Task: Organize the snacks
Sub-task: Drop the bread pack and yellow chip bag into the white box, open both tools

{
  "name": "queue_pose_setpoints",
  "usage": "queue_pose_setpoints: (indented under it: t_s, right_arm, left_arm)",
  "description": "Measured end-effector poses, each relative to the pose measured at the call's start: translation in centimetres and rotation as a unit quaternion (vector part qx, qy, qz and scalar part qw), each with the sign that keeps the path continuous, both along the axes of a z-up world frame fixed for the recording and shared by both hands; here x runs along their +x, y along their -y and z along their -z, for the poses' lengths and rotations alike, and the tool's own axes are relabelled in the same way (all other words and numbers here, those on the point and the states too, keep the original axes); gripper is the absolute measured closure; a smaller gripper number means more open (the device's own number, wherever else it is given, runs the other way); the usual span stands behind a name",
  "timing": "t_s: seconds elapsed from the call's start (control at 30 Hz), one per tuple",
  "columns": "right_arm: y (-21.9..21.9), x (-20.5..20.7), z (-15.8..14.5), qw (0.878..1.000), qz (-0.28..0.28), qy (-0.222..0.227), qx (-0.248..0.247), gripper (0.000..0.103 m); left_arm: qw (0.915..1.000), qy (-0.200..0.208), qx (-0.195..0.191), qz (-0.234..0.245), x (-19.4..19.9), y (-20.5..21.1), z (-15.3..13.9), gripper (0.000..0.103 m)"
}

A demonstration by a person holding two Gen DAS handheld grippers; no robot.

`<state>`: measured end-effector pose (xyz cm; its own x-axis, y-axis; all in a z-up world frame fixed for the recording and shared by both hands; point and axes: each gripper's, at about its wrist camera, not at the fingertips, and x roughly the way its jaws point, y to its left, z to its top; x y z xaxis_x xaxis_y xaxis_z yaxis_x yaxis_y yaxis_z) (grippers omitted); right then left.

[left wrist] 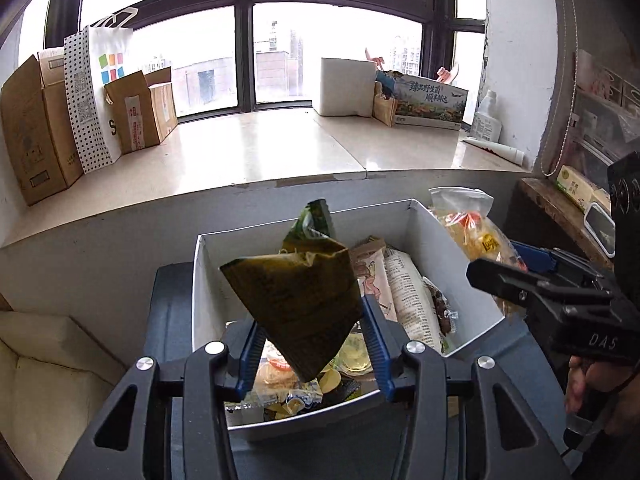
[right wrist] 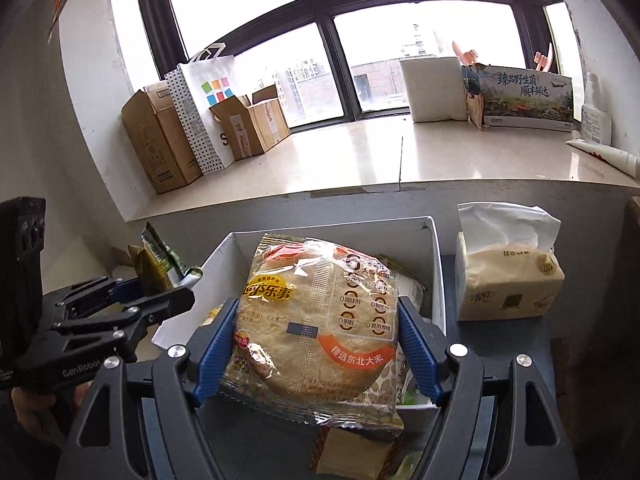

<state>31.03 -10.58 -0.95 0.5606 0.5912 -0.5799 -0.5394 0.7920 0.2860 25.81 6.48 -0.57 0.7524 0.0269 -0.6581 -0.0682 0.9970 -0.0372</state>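
Progress: both hands carry a snack above the white box (left wrist: 436, 240), which already holds a jumble of packets; whether these two are going in or coming out cannot be told from the views.
Done so far: several snacks lie inside the white box, among them a long printed wrapper (left wrist: 412, 300) and small sweets near the front wall.
Left to do: judging by the loose heap, the sorting is unfinished, and the two lifted packets are not yet set down.
Left gripper (left wrist: 310, 354): its blue fingers pinch the lower corner of an olive-green packet (left wrist: 296, 304), which hangs tilted over the box.
Right gripper (right wrist: 316, 344): its fingers stand wide and press on both edges of a clear rice-cracker bag (right wrist: 316, 320), held flat over the box.
Pose: both point downward and forward towards the window sill (left wrist: 256, 148), side by side, the left one slightly ahead in the right wrist view.
Nearby: a tissue pack (right wrist: 508, 276) stands just beside the box on the table.
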Motion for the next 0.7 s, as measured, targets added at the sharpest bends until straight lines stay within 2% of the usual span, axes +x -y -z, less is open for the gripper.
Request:
queue_pose_setpoints:
  t_s: [0.07,0.1,0.13,0.17,0.23,0.3,0.33,0.5,0.6,0.7]
  right_arm:
    - [-0.1,1.9,0.2,1.0,0.002,-0.009,0.007,0.023]
    - [-0.2,2.7,0.4,1.0,0.004,-0.021,0.007,0.023]
    - [-0.1,3.4,0.6,0.999,0.008,-0.032,0.014,0.019]
    - [0.1,4.1,0.9,0.998,0.01,-0.047,0.029,0.014]
    - [0.4,4.9,1.7,0.995,0.021,-0.088,0.05,0.013]
    - [0.6,4.9,2.1,0.992,0.026,-0.106,0.057,0.006]
    - [0.6,4.7,2.3,0.993,0.024,-0.104,0.054,0.0]
    - [0.3,3.4,2.0,0.996,0.022,-0.078,0.028,0.0]
    - [0.3,2.8,1.3,0.997,0.018,-0.07,0.017,0.0]
    - [0.9,1.4,-0.2,0.998,0.01,-0.051,0.031,0.0]
  left_arm:
    - [1.0,-0.007,-0.005,-0.004,0.7,-0.7,0.7,0.034]
    - [0.9999,-0.012,-0.005,-0.011,0.9,-1.0,1.0,0.012]
    - [0.9997,-0.018,-0.008,-0.014,1.1,-1.3,1.3,0.0]
    - [0.9997,-0.017,-0.012,-0.014,1.0,-1.5,1.4,0.0]
    - [0.9997,-0.02,-0.013,-0.012,0.7,-1.8,1.4,0.0]
    - [0.9997,-0.02,-0.006,-0.015,0.5,-1.9,1.3,0.0]
    - [0.9997,-0.02,-0.007,-0.013,0.4,-1.9,1.2,0.0]
    - [0.9997,-0.013,-0.016,-0.015,-0.2,-2.2,0.7,0.0]
    - [0.9998,-0.012,-0.007,-0.015,-0.5,-2.0,0.3,0.0]
    - [1.0,-0.001,-0.006,-0.008,-1.4,-1.7,-0.6,0.0]
